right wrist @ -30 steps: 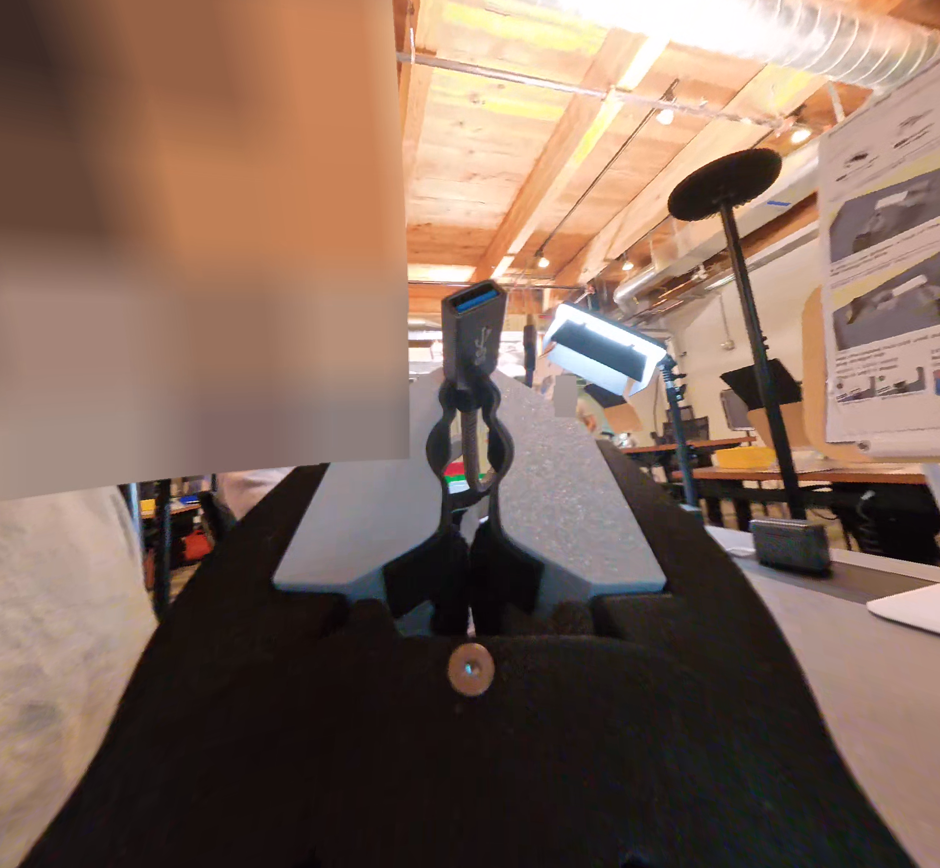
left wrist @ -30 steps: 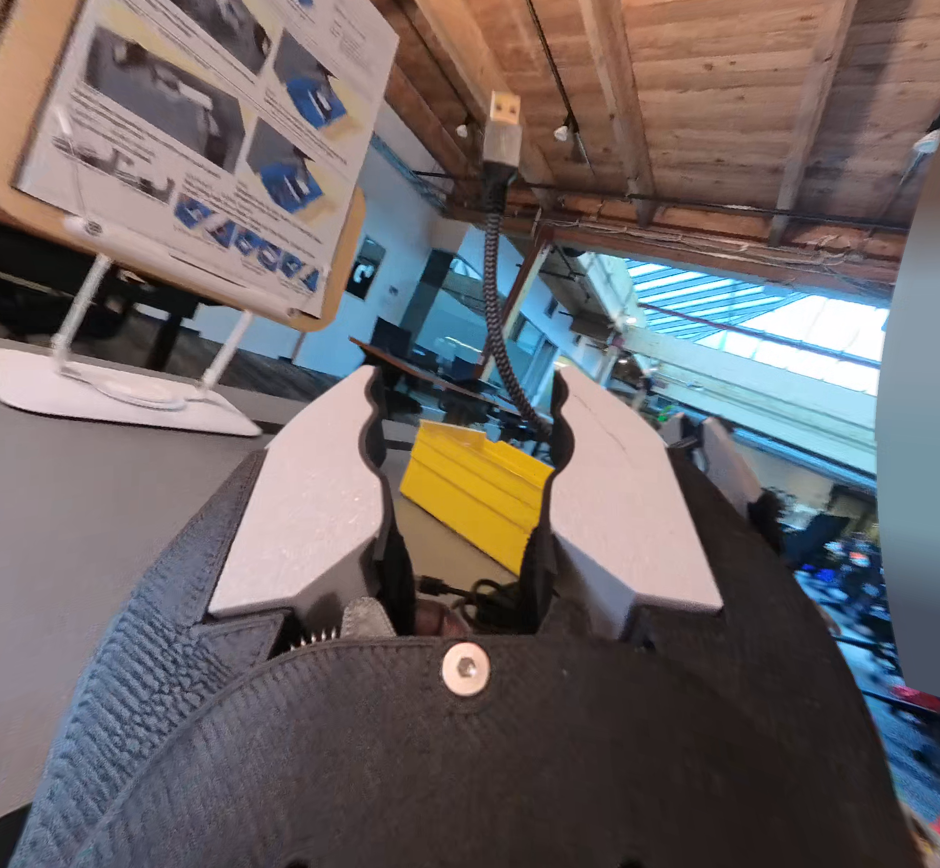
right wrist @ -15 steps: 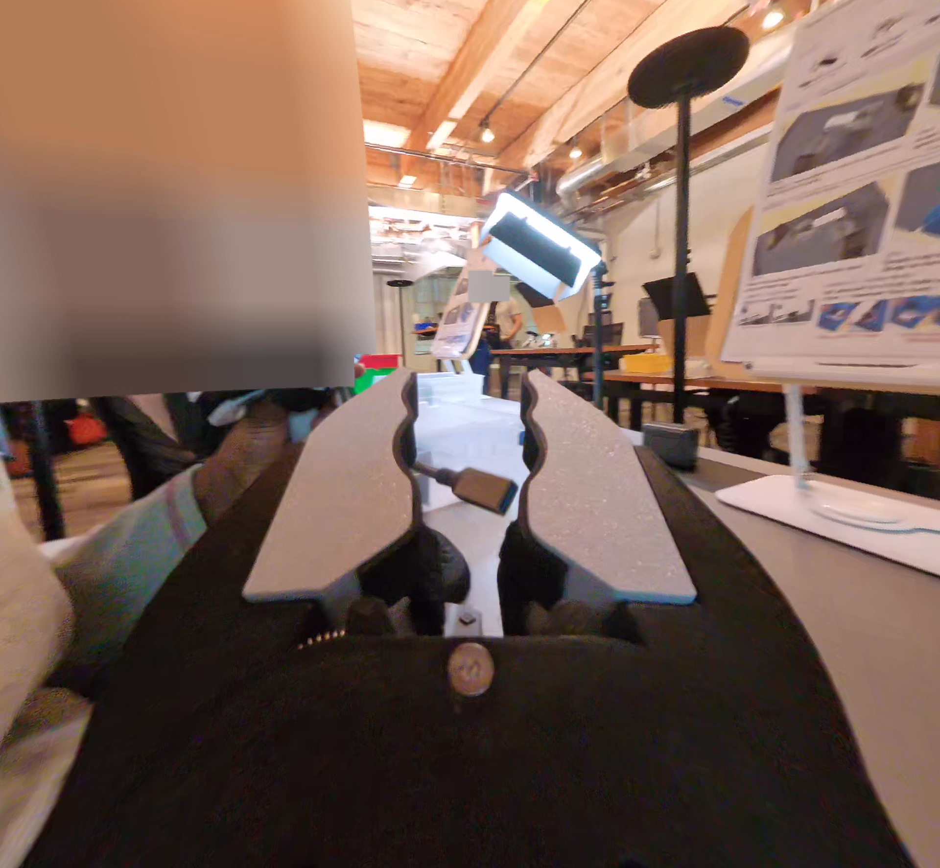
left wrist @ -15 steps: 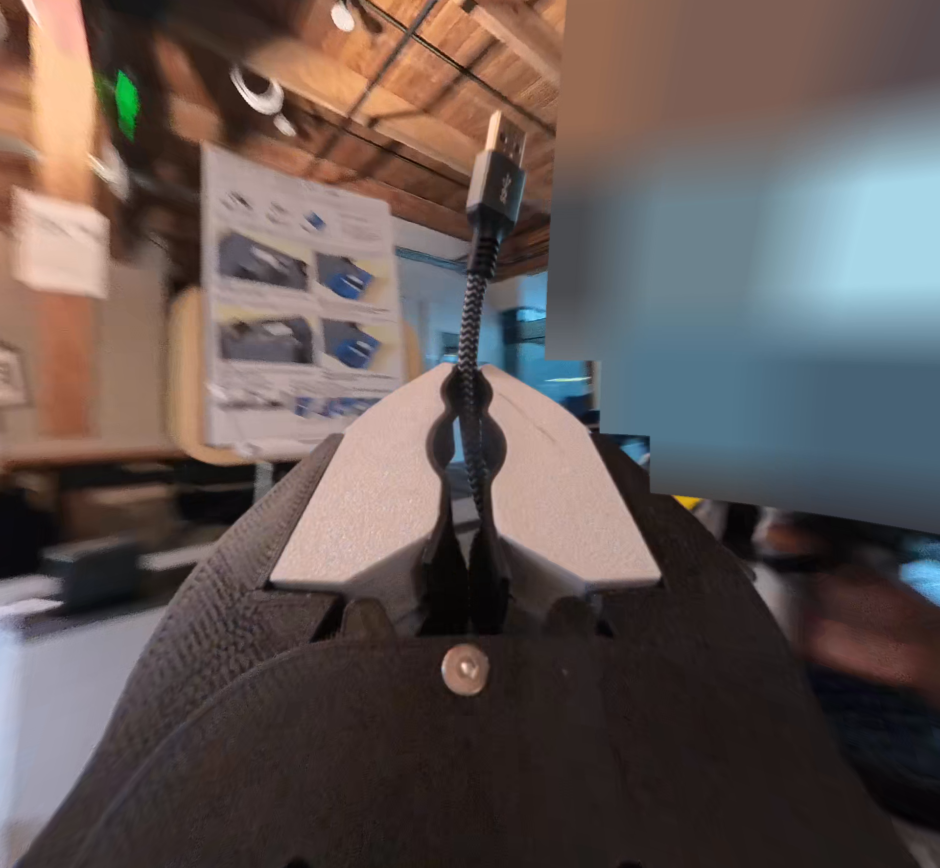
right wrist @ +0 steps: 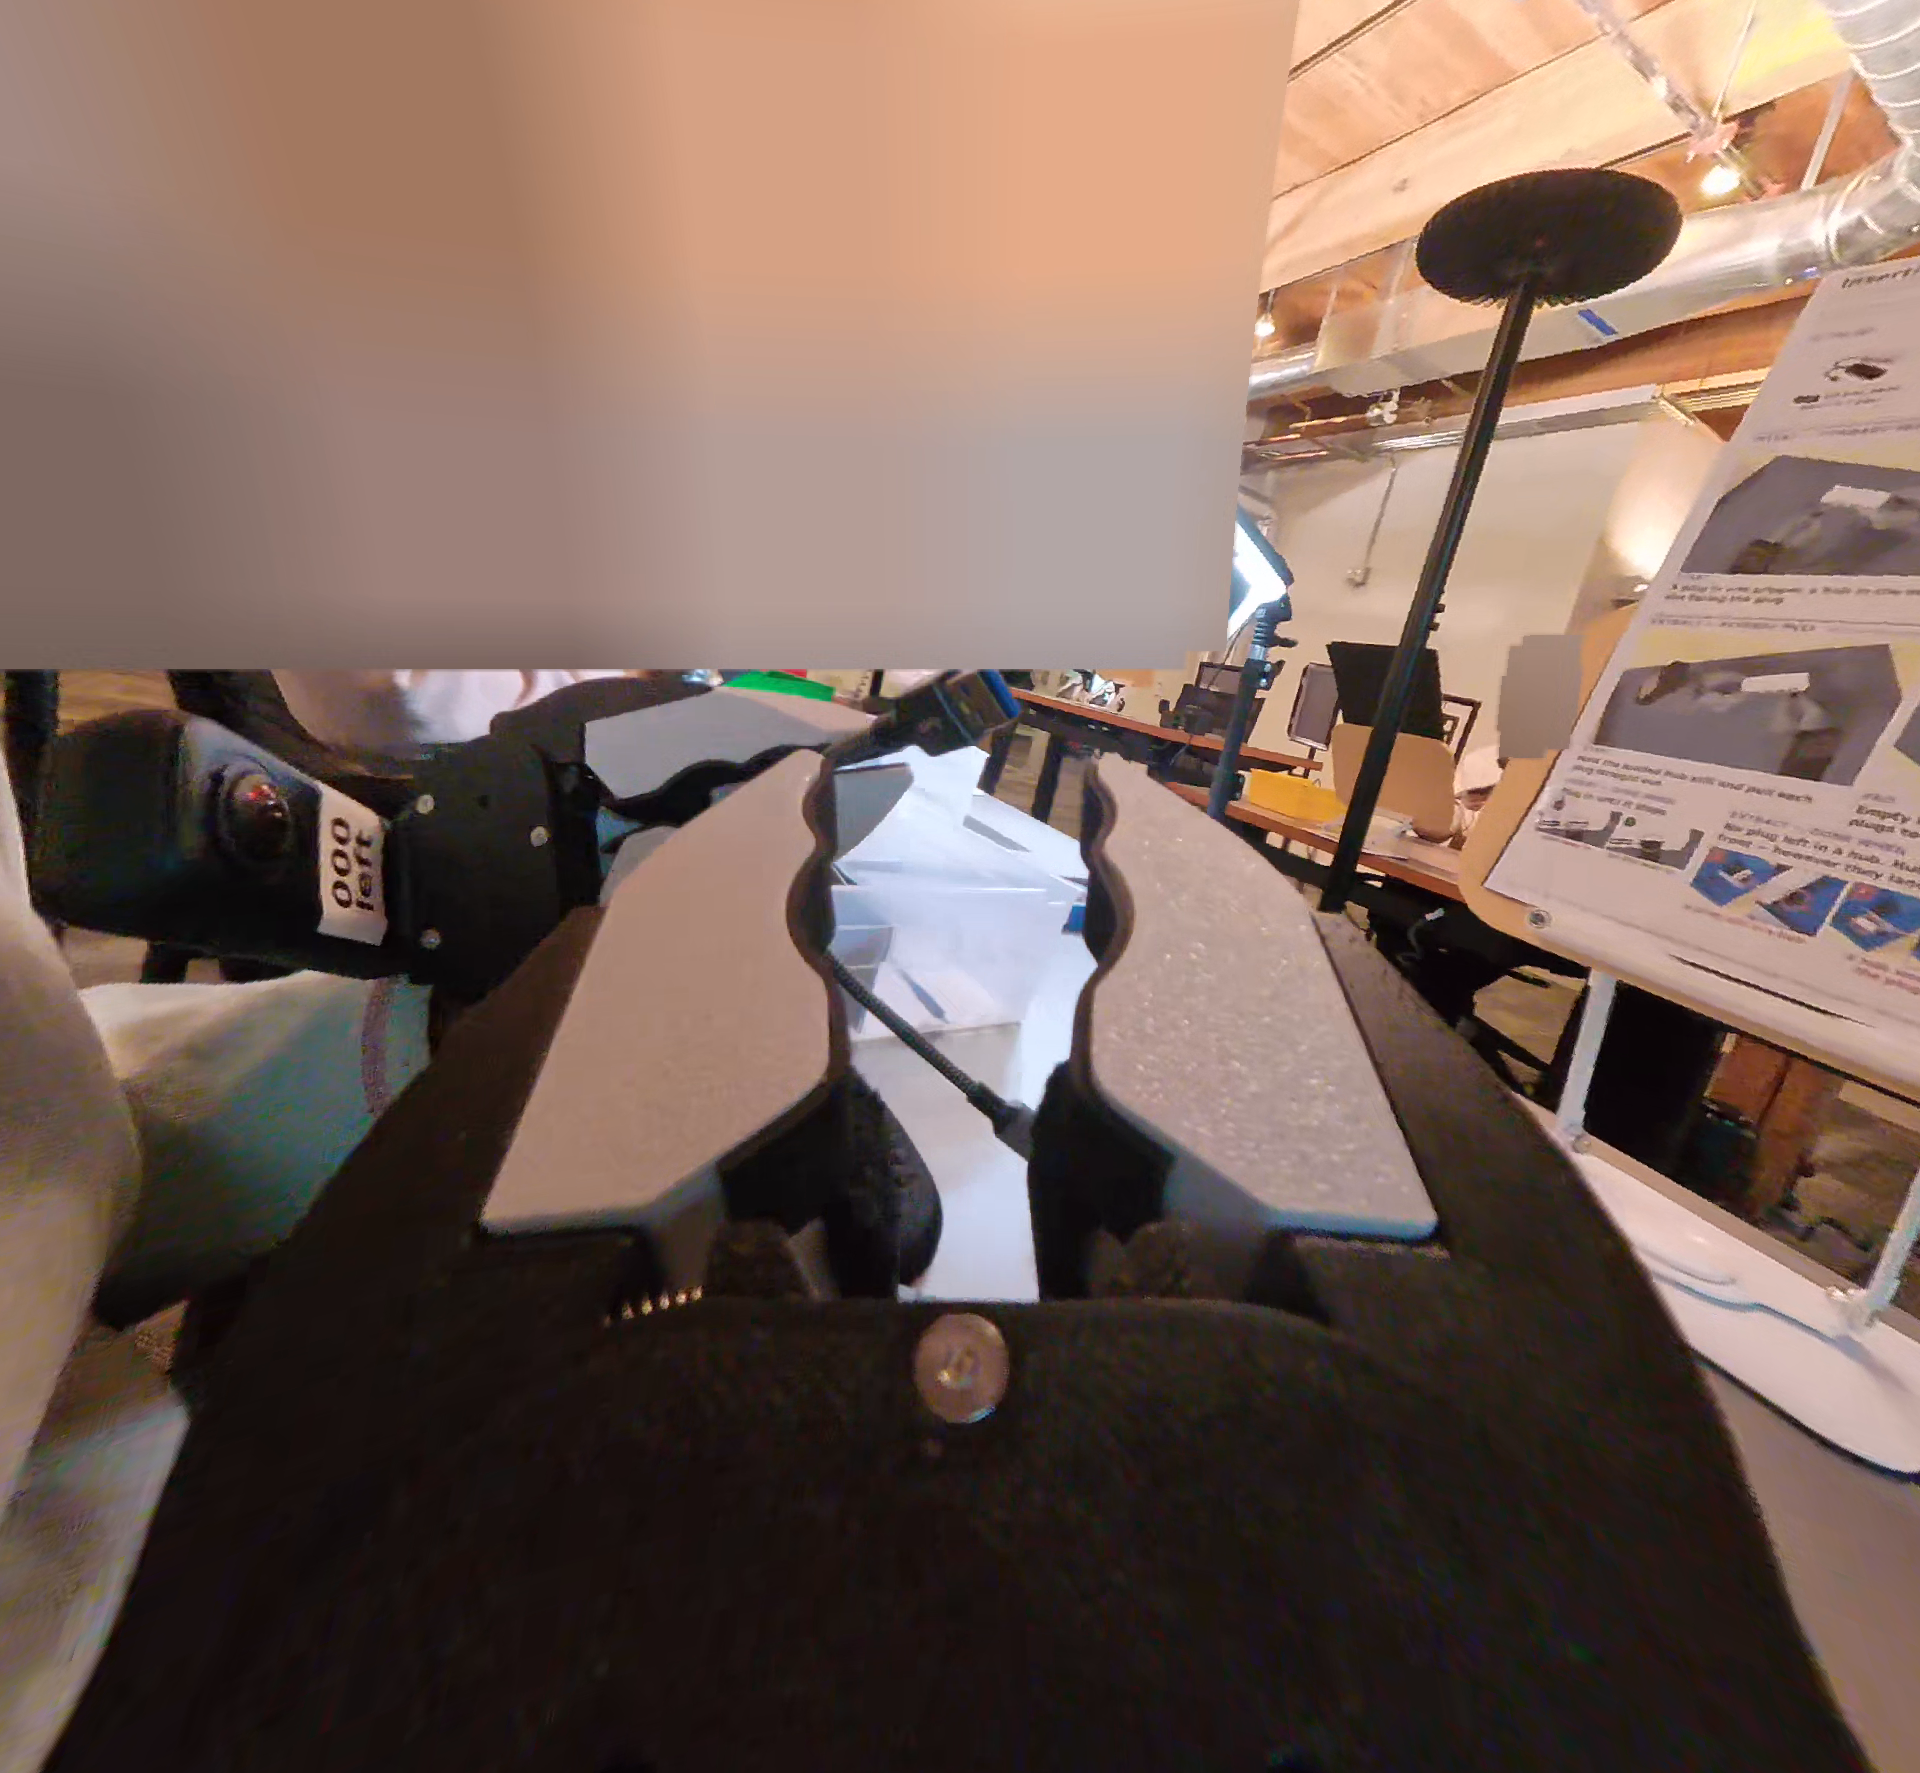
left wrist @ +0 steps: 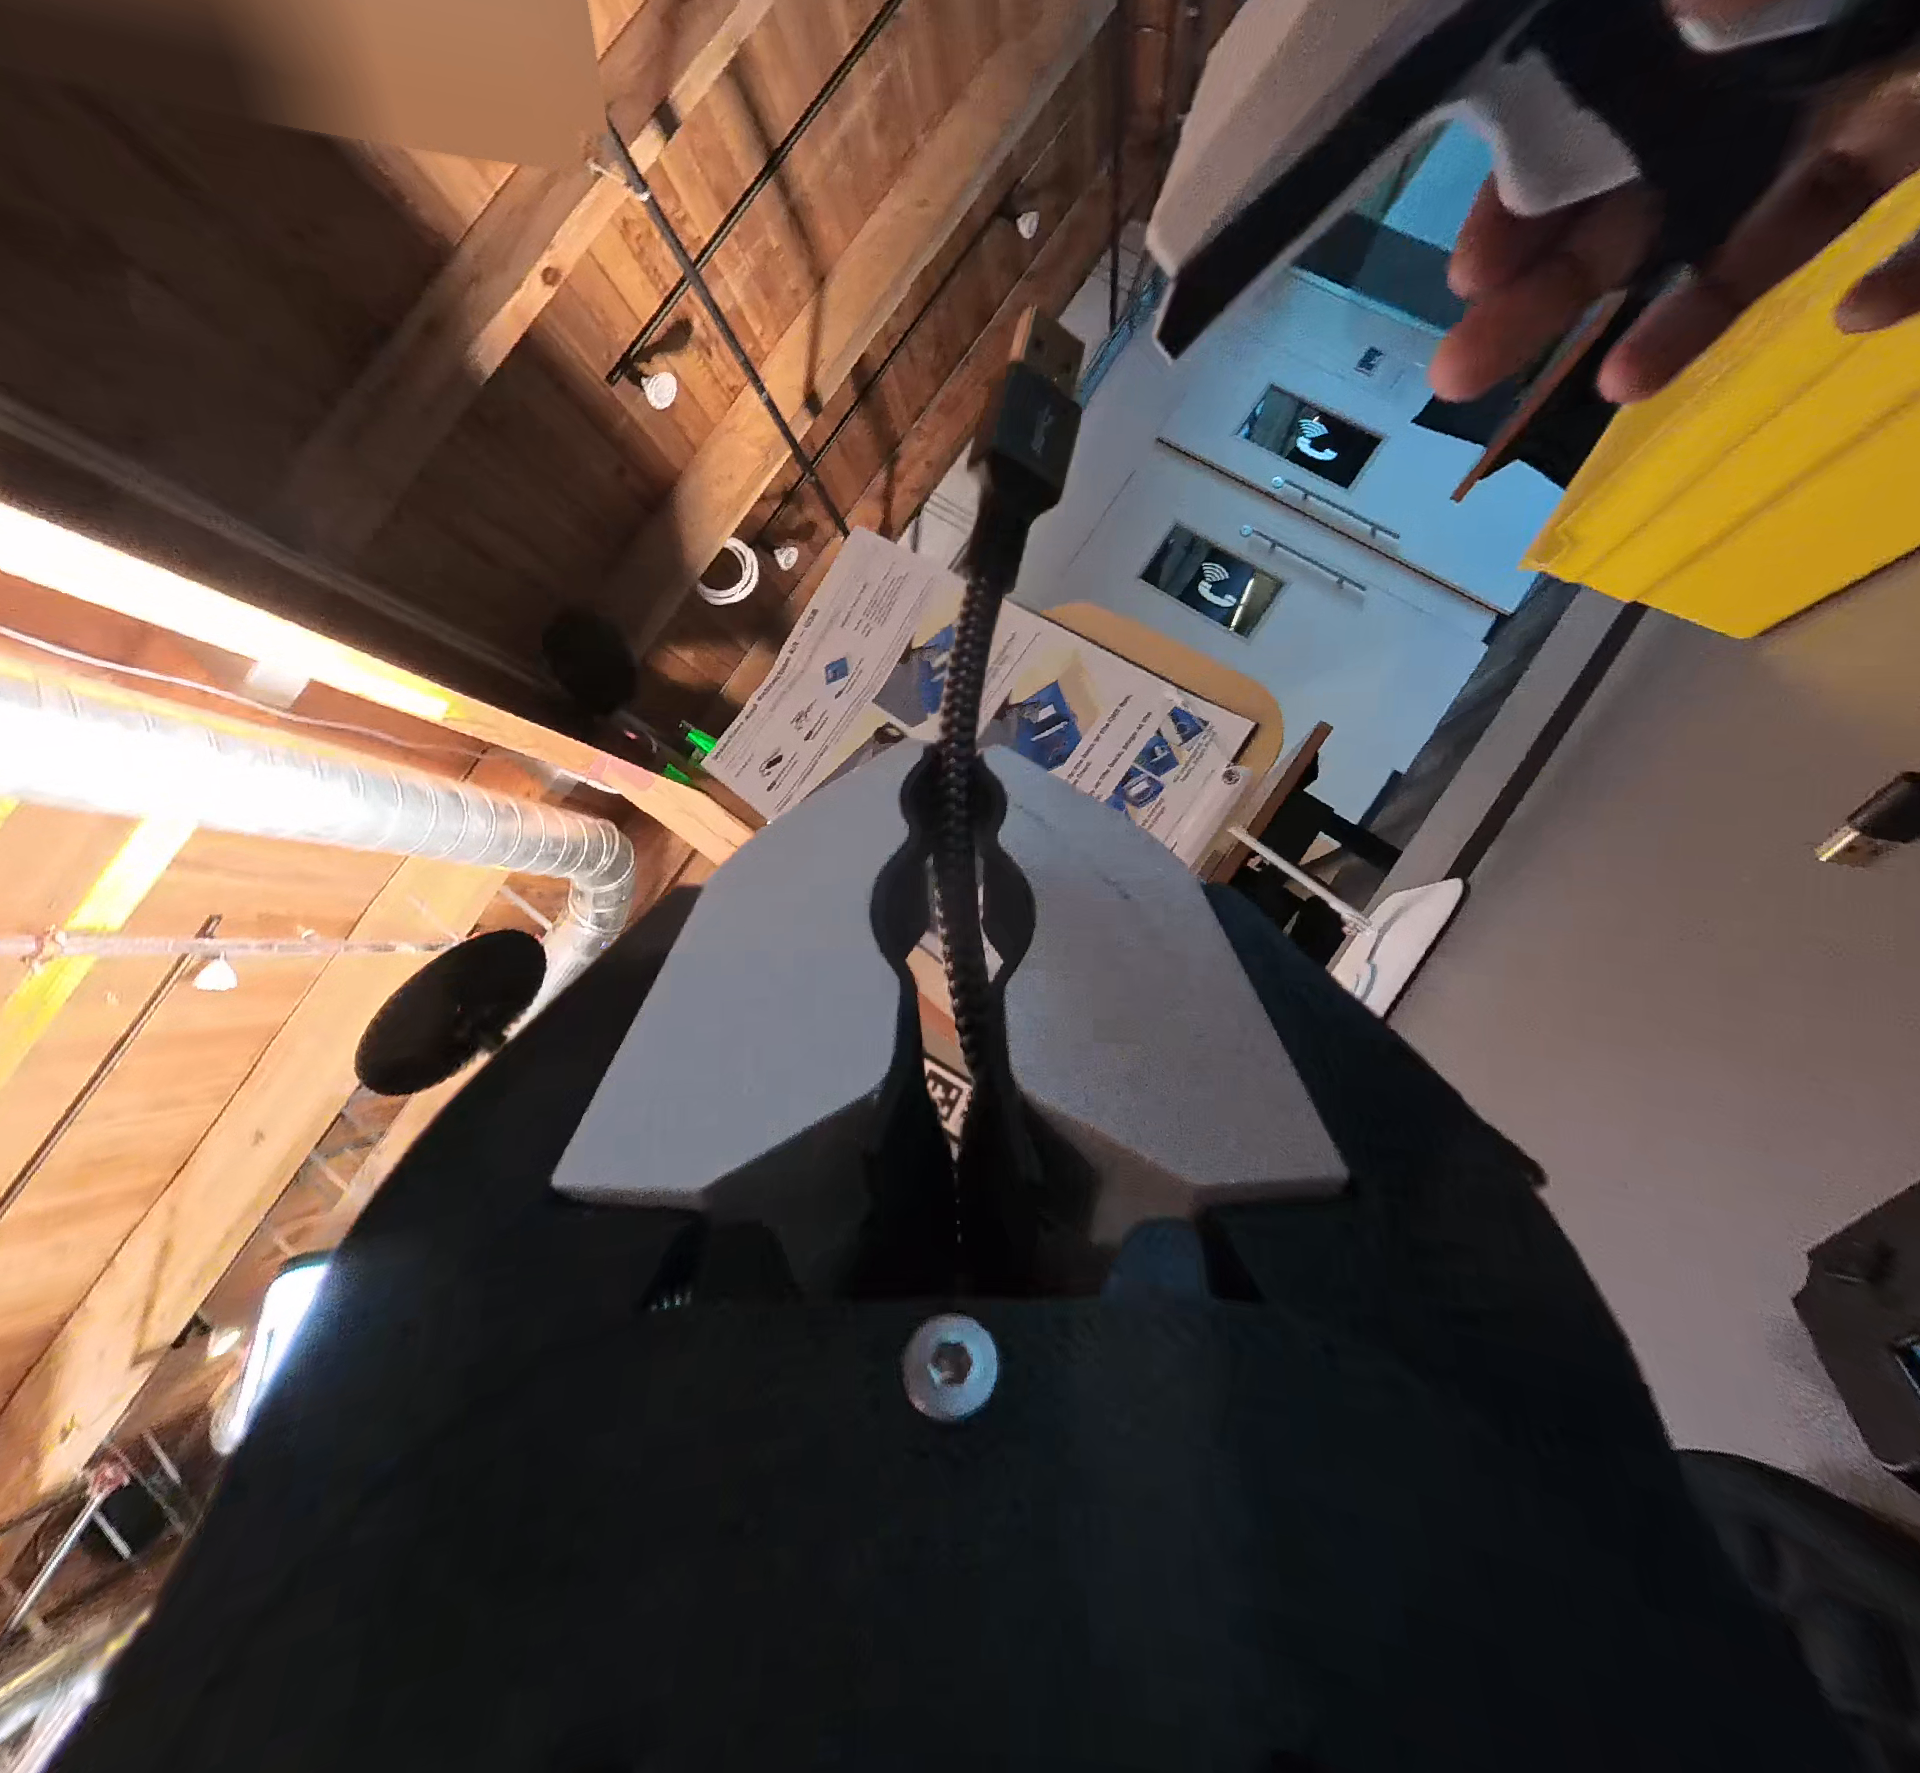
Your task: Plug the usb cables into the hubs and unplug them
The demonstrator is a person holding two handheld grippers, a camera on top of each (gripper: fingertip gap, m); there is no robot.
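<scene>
My left gripper point(left wrist: 961, 762) is shut on a black braided USB cable point(left wrist: 961, 902). The cable's plug point(left wrist: 1029, 414) sticks out beyond the fingertips, pointing up and away. My right gripper point(right wrist: 956, 778) is open. A thin braided cable point(right wrist: 914, 1037) runs loose across the gap between its fingers, not gripped. The right wrist view shows the left gripper point(right wrist: 727, 736) at the left with its plug point(right wrist: 956, 705) just above the right fingertips. A dark hub point(left wrist: 1870, 1339) lies on the grey table point(left wrist: 1662, 996) at the left wrist view's right edge.
A yellow bin point(left wrist: 1745, 476) and a loose USB plug point(left wrist: 1870, 830) are on the table. A hand point(left wrist: 1538, 289) holds the other gripper at the top right. An instruction sheet on a white stand point(right wrist: 1766, 788) and a black pole with a disc point(right wrist: 1455, 497) stand to the right.
The left gripper closed on the braided cable, then rolled and swung toward the right gripper. The right gripper opened and let go of its cable, and it stays open.
</scene>
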